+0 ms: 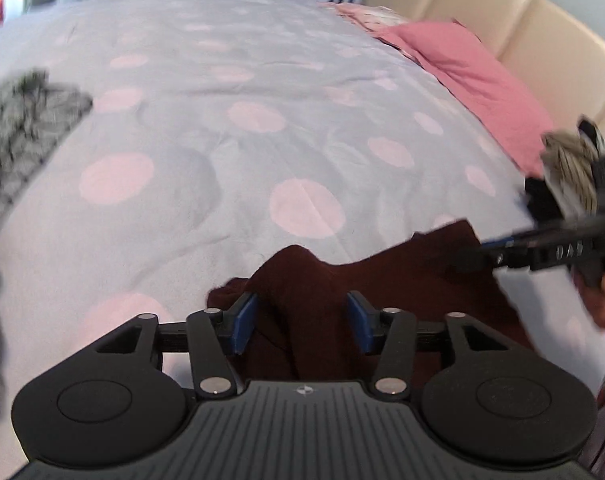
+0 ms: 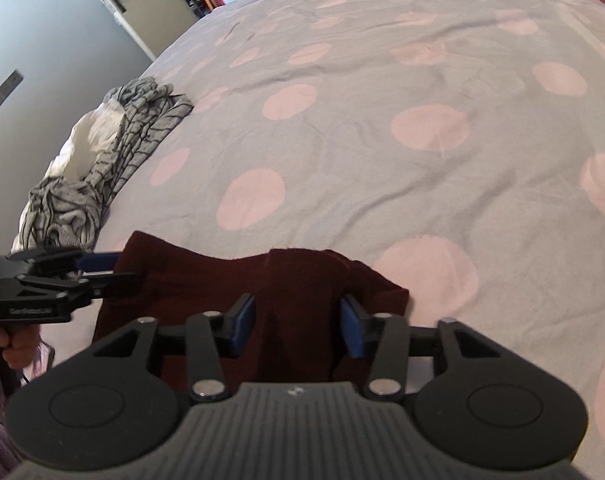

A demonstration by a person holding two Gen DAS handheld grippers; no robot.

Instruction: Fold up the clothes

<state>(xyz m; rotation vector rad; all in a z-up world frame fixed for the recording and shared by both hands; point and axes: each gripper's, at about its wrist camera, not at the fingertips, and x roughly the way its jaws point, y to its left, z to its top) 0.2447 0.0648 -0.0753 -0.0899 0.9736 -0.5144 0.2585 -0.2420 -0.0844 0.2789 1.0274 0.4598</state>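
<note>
A dark maroon garment (image 1: 382, 280) (image 2: 206, 288) lies bunched at the near edge of the grey bedcover with pink dots (image 1: 262, 80) (image 2: 382, 80). In the left wrist view, my left gripper (image 1: 302, 320) has its blue pads pressed against a raised fold of this garment. In the right wrist view, my right gripper (image 2: 298, 324) pinches a thick fold at the other end. Each gripper also shows in the other view: the right gripper (image 1: 470, 258) at one garment corner, the left gripper (image 2: 114, 270) at the other. The top edge sags between them.
A crumpled grey striped garment (image 2: 134, 120) (image 1: 18, 120) with a white cloth (image 2: 98, 128) lies at the bed's left edge. A pink pillow (image 1: 474, 80) rests by the cream headboard (image 1: 522, 12). More clothes (image 1: 570, 168) sit at the right. A door (image 2: 102, 8) stands beyond.
</note>
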